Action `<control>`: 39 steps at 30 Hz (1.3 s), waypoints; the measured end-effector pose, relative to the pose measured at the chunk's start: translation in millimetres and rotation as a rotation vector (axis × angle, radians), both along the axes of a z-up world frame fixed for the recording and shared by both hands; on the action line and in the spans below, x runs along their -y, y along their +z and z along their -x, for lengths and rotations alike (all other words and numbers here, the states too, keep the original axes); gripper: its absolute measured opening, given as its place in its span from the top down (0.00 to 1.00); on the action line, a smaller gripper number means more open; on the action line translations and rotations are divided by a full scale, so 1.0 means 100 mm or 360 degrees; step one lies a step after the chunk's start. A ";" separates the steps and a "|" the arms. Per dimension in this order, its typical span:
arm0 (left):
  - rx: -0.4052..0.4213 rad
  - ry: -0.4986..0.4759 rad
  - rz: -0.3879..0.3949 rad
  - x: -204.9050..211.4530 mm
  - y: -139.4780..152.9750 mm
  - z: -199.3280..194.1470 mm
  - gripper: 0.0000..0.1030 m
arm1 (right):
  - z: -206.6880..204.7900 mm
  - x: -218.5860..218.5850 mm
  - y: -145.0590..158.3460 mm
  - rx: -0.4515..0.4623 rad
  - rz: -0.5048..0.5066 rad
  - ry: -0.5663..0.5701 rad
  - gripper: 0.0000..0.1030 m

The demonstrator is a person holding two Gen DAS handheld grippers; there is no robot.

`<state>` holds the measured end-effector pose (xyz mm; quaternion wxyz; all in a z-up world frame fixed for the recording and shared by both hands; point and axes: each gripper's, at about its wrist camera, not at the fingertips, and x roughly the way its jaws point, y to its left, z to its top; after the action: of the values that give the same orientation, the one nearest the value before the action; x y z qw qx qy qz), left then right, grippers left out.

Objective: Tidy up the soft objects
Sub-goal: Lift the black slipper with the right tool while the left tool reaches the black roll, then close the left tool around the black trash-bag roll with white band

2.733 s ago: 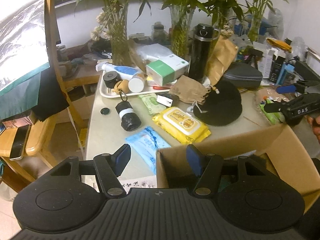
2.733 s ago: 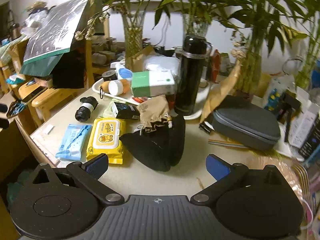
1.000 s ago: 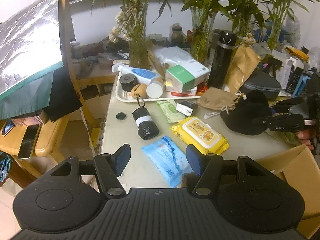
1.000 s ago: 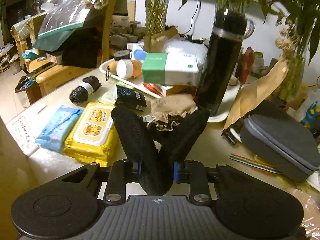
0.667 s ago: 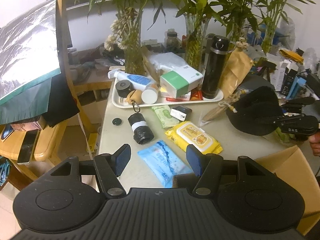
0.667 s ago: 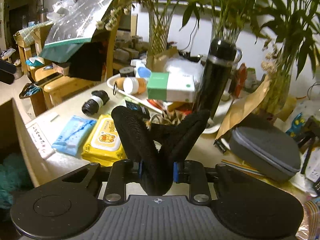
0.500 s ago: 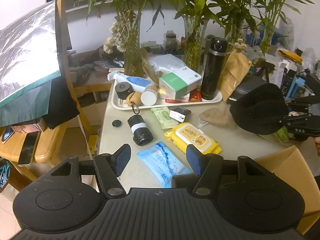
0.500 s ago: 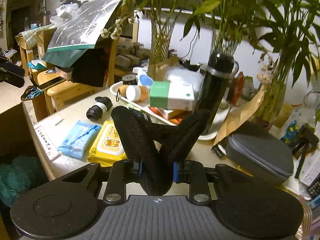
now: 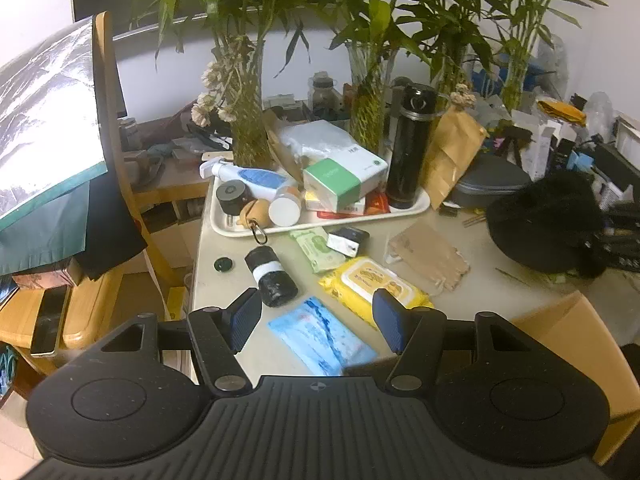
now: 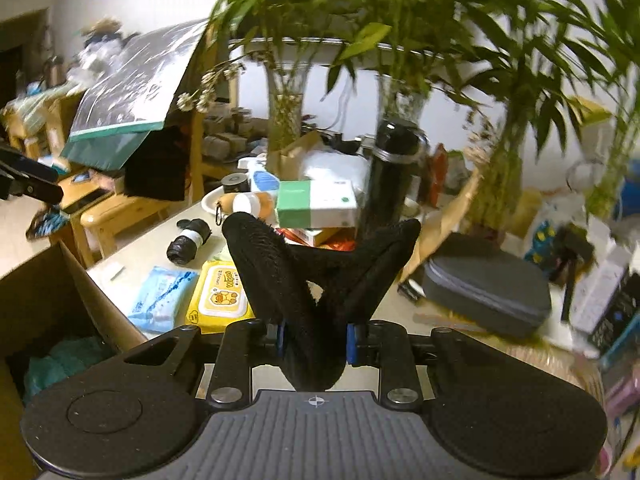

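Note:
My right gripper (image 10: 315, 336) is shut on a black knit hat (image 10: 304, 280) and holds it in the air above the table. The hat also shows in the left wrist view (image 9: 544, 224), lifted at the right. My left gripper (image 9: 314, 322) is open and empty above the near table edge and a blue tissue pack (image 9: 320, 338). A yellow wipes pack (image 9: 376, 286), a tan drawstring pouch (image 9: 430, 256) and a green tissue pack (image 9: 318, 246) lie on the table. An open cardboard box (image 10: 52, 292) stands at the table's near side, with teal fabric (image 10: 60, 360) inside.
A white tray (image 9: 320, 228) holds bottles, a green-white carton (image 9: 344, 178) and a black thermos (image 9: 410, 148). A black bag roll (image 9: 272, 282) lies near the left edge. A grey case (image 10: 486, 288), vases of bamboo and a wooden chair (image 9: 108, 152) surround the table.
My right gripper closed on the black hat, lifted it off the table and carried it up and back. The tan pouch that lay on it now rests flat. My left gripper rose slightly.

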<state>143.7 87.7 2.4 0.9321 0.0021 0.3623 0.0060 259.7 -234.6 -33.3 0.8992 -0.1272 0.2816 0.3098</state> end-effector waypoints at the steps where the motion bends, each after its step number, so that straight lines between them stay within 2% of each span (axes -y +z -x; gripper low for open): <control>1: 0.0003 0.0001 0.0002 -0.02 0.00 -0.02 0.41 | 0.02 0.03 -0.01 -0.0014 -0.0019 -0.0019 0.72; 8: 0.0014 0.0052 0.0001 -0.22 -0.08 -0.28 0.41 | 0.15 0.10 -0.03 -0.0053 -0.0076 -0.0070 0.72; 15: 0.0002 0.0058 0.0004 -0.34 -0.26 -0.65 0.41 | 0.17 0.04 0.02 -0.0018 -0.0063 -0.0059 0.72; 19: -0.0038 0.0065 0.0071 -0.41 -0.45 -0.84 0.41 | 0.17 0.03 0.04 -0.0022 -0.0088 -0.0075 0.72; 25: -0.0120 0.0072 0.0087 -0.50 -0.77 -1.09 0.41 | 0.19 0.05 0.04 -0.0024 -0.0114 -0.0085 0.71; 39: -0.0275 0.0194 0.0215 -0.76 -1.52 -1.74 0.42 | 0.19 0.16 0.02 -0.0074 -0.0183 -0.0148 0.71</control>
<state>317.4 164.1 -149.6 0.8933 -0.0822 0.4403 0.0382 240.4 -250.6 -31.4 0.9117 -0.0548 0.2896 0.2862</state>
